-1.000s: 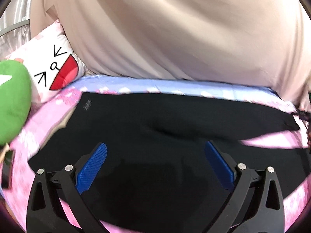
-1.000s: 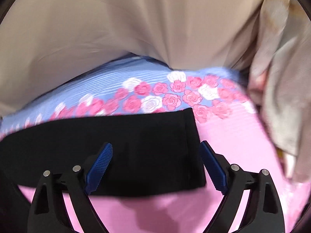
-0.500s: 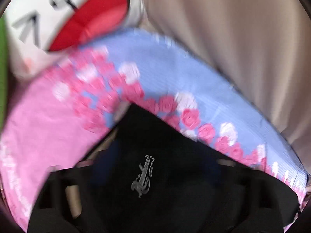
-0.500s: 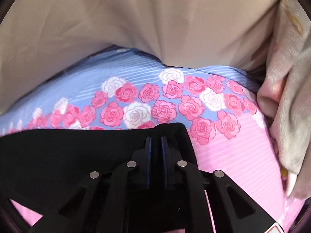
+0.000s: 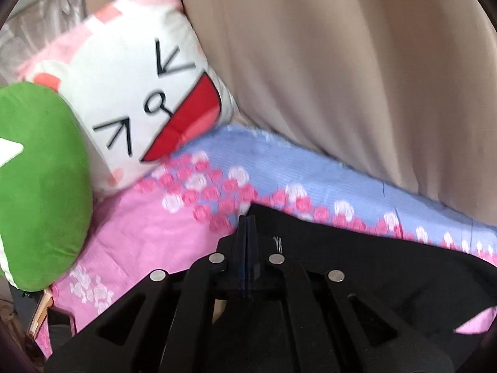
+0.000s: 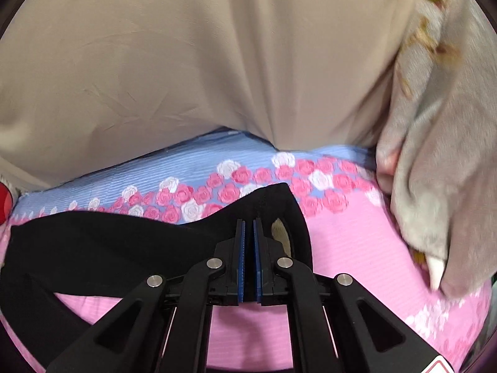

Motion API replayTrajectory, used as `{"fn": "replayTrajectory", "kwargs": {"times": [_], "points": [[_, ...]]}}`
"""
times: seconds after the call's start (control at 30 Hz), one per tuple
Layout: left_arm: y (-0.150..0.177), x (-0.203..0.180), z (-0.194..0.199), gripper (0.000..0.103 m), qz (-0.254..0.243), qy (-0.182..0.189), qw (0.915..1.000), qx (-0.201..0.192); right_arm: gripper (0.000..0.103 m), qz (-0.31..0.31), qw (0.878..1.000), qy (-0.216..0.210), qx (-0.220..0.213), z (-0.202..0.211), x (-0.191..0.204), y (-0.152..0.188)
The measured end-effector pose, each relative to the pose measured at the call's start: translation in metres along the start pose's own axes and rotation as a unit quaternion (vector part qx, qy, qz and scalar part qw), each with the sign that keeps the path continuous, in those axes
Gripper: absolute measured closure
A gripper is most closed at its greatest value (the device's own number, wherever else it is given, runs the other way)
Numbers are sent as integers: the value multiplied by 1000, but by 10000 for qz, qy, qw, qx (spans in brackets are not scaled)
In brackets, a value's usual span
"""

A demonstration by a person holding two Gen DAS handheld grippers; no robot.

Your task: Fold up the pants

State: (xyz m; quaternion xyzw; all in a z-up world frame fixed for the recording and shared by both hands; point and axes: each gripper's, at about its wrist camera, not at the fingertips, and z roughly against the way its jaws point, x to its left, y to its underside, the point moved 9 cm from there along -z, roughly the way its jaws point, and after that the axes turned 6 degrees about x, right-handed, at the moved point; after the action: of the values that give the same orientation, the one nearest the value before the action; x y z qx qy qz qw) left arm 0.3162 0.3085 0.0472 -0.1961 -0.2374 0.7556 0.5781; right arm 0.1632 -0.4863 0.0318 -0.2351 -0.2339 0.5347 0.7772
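Both grippers, spread a moment before, had clamped the black fabric pants (image 6: pixel 108 242) on the pink rose-printed bedsheet (image 6: pixel 357 248): left gripper (image 5: pixel 247 227) at one corner, right gripper (image 6: pixel 249 230) lifting the other, so a fold seemed ready to begin.

Colours as I find them. My left gripper (image 5: pixel 247 227) is black with blue pads, and so is my right gripper (image 6: pixel 249 233). The pants (image 5: pixel 357 264) are black, with a small pale mark. The bedsheet (image 6: pixel 348 233) is pink and striped, with a light blue band of pink and white roses. One pillow (image 5: pixel 130 93) is white and pink, its cartoon mouth red; one cushion (image 5: pixel 37 186) is green. The backrest fabric (image 6: pixel 186 62) is beige.
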Motion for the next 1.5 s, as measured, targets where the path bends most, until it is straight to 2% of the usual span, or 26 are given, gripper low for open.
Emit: {"fn": "replayTrajectory", "kwargs": {"times": [0.17, 0.2, 0.27, 0.4, 0.43, 0.5, 0.53, 0.57, 0.6, 0.63, 0.67, 0.77, 0.8, 0.9, 0.97, 1.03, 1.1, 1.13, 1.2, 1.23, 1.27, 1.33, 1.5], "points": [[9, -15, -47, 97, -105, -113, 9989, 449, 99, -13, 10000, 17, 68, -3, 0, 16], [11, -19, -62, 92, -40, -56, 9982, 594, 99, 11, 10000, 24, 92, -2, 1, 18], [13, -21, -85, 61, 105, -68, 9971, 749, 99, 67, 9999, 65, 133, -1, 2, 23], [-1, -24, -111, 42, 111, -413, 9972, 607, 99, 85, 9997, 107, 185, 0, 0, 24], [-3, -26, -118, 33, 100, -429, 9969, 652, 99, 78, 9997, 114, 196, -1, -1, 24], [-8, -29, -129, 34, 59, -456, 9964, 716, 99, 43, 9997, 135, 220, -3, -2, 25], [-9, -33, -135, 46, 12, -287, 9966, 774, 99, 40, 9996, 142, 238, -4, -2, 25], [-8, -38, -140, 77, -22, -41, 9959, 902, 99, 52, 9995, 167, 256, -6, -2, 26], [-7, -40, -145, 95, -16, 83, 9942, 1071, 99, 64, 9994, 194, 266, -7, 0, 27], [-6, -42, -148, 103, 26, 201, 9924, 1214, 99, 51, 9994, 194, 268, -8, 0, 27], [-7, -43, -145, 103, 21, 323, 9923, 1193, 99, 28, 9995, 189, 255, -9, 0, 26], [-13, -44, -112, 103, -151, 454, 9963, 716, 99, -10, 9997, 174, 151, -5, 0, 22], [-14, -43, -90, 103, -122, 663, 9966, 476, 99, -32, 9998, 139, 102, -1, 1, 20], [-10, -20, -33, 103, -160, 904, 9957, 83, 99, 0, 10000, 63, -48, 16, 2, 15], [-8, -2, -5, 103, -209, 804, 9965, -89, 99, 72, 9999, 64, -127, 26, 3, 15], [-6, 2, -3, 103, -104, 790, 9968, 102, 99, 86, 9999, 38, -114, 30, 4, 17], [0, 2, -21, 100, -50, 989, 9939, 485, 99, 51, 9999, -41, -105, 31, 7, 20], [2, 3, -31, 100, -8, 884, 9946, 541, 99, 23, 9999, -71, -90, 30, 8, 22], [2, -1, -58, 94, 15, 720, 9953, 655, 99, 30, 10000, -67, -38, 29, 10, 27], [2, -3, -65, 83, 45, 667, 9955, 676, 99, 40, 10000, -51, -26, 29, 10, 28], [1, -2, -76, 59, 87, 640, 9954, 713, 99, 48, 10000, -54, -4, 29, 11, 30], [0, -6, -97, 32, 164, 746, 9940, 780, 99, 79, 10000, -11, 22, 30, 12, 32], [-2, -25, -125, 28, -207, 930, 9918, 857, 99, 74, 9999, 95, 15, 31, 11, 33]]}}
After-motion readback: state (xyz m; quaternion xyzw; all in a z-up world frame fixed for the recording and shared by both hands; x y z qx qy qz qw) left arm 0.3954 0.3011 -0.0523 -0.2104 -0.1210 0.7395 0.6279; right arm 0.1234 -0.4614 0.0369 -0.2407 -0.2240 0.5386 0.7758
